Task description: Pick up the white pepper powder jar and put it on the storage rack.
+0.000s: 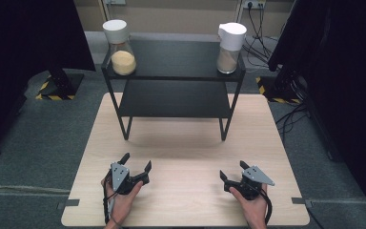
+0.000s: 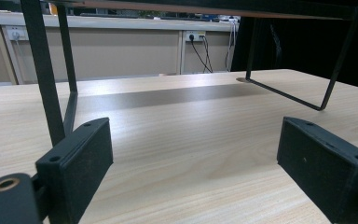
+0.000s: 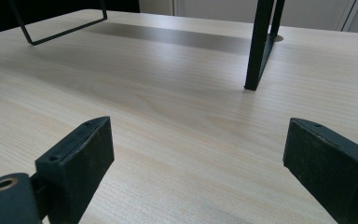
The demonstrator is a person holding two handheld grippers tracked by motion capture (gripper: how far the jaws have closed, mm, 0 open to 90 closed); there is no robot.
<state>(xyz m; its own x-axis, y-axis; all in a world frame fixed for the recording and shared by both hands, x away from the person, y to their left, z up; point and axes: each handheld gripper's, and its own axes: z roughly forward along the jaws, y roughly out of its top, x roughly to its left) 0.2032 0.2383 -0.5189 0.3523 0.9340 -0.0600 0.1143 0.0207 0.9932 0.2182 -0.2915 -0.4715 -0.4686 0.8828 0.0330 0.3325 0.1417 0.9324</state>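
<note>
Overhead, two white-lidded glass jars (image 1: 119, 47) top the black metal shelf (image 1: 171, 59); both grippers' fingers (image 2: 81, 158) gape empty above the pale wooden surface (image 3: 168, 116).

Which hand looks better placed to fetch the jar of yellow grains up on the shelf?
Left, probably. The jar of yellow grains stands at the shelf's left end, straight ahead of the left gripper, whose jaws are open and empty.

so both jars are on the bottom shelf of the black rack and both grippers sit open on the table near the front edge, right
Not quite: the two jars, one with yellow filling and one with brownish filling, stand on the top shelf of the black rack, not the bottom one, as the high view shows. The rest holds: the left gripper and right gripper sit open on the table near the front edge.
</note>
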